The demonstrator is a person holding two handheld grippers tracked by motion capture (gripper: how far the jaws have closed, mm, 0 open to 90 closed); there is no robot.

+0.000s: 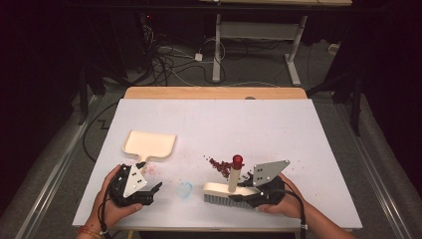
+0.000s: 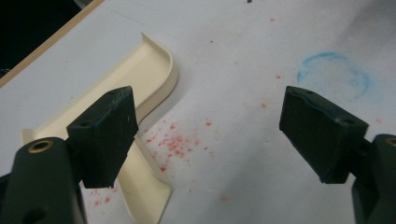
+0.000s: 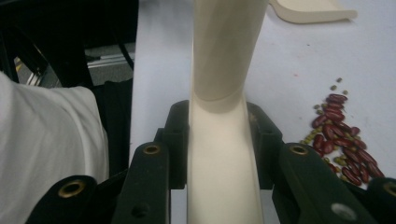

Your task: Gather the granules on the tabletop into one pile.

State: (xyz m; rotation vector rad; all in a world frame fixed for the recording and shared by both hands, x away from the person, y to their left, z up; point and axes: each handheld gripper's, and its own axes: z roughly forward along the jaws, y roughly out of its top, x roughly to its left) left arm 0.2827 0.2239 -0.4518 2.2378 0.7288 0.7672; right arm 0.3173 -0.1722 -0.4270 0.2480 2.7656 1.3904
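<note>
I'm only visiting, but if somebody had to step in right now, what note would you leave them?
Right tongs: shut on the brush, which stands on the table just in front of the beans.
Left tongs: open, holding nothing, beside the dustpan handle.
Done: brush picked up.
Left: grip the dustpan, sweep the beans into it. Judging by the layout, that looks like the plan.
</note>
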